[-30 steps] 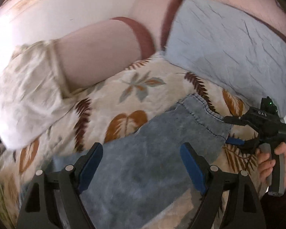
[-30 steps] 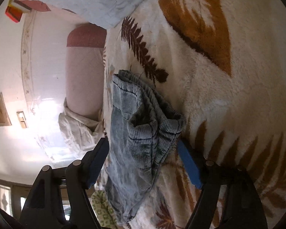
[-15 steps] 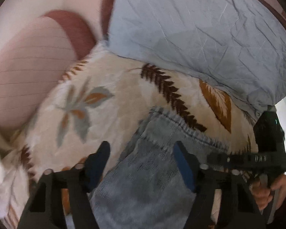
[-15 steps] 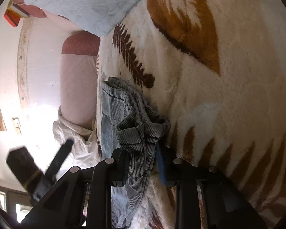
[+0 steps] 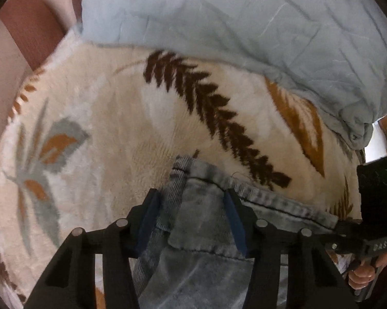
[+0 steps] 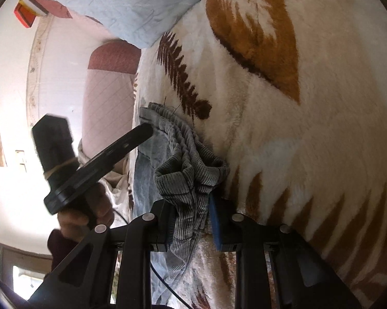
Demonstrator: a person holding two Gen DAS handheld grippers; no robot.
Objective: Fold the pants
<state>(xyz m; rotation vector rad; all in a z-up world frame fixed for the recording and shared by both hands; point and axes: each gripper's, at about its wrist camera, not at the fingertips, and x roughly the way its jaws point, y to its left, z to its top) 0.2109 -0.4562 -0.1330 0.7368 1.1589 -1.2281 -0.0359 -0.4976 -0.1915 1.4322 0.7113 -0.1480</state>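
Right wrist: pants [image 6: 190,170] bunched between right gripper [image 6: 193,221] pads.

Both grippers: matte black plastic frames w/ triangular cut-outs, silver round screws at the joints, blue pads on the fingers [image 5: 234,219]. Right gripper [image 6: 190,221] has a thin blue cable below it. Left gripper [image 5: 190,217] likewise black. Bare-skinned left hand [image 6: 90,206], dark maroon sleeve at wrist.

Leaf-print blanket [image 5: 147,118], blue pillow [image 5: 245,18], white wall [image 6: 10,82]
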